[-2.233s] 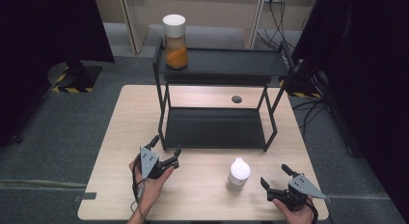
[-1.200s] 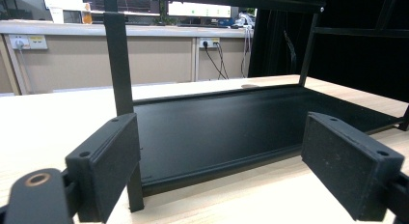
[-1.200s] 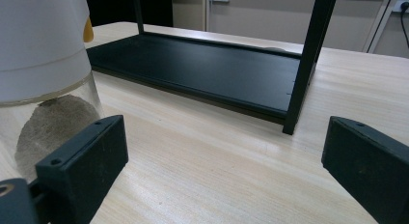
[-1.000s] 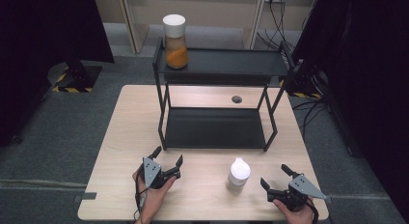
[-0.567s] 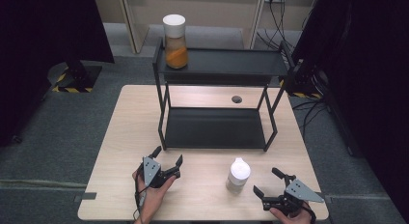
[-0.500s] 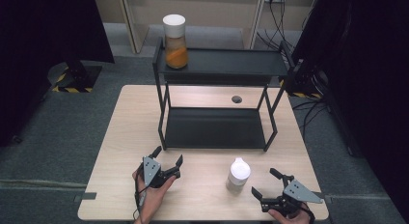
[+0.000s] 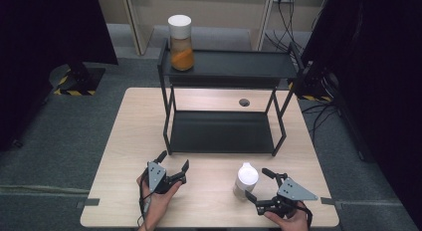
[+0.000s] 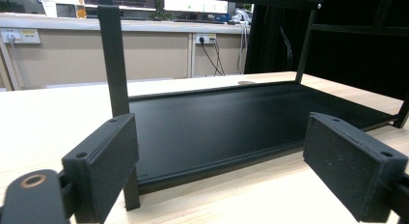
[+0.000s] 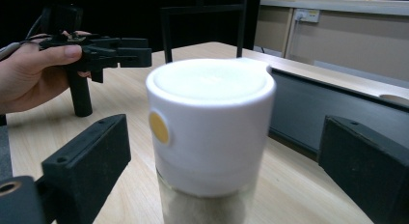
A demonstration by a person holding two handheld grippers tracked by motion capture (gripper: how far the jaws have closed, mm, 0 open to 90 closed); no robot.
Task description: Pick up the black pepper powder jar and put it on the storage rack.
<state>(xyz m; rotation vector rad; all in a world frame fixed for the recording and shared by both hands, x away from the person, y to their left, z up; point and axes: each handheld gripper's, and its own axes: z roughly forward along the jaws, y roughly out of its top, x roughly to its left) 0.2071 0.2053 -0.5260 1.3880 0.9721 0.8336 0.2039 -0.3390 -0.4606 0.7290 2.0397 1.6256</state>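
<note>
My right claw [image 9: 217, 175] has just been narrowing, still clear of the white-capped jar [image 9: 211, 132] with its unlettered yellow dot; my left claw [image 8: 231, 171] gapes wide, empty.

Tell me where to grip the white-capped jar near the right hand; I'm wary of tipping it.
Probably the white cap, level from the near side: the jar stands upright on the table, and the right gripper already brackets the cap with open fingers, not touching.
</note>
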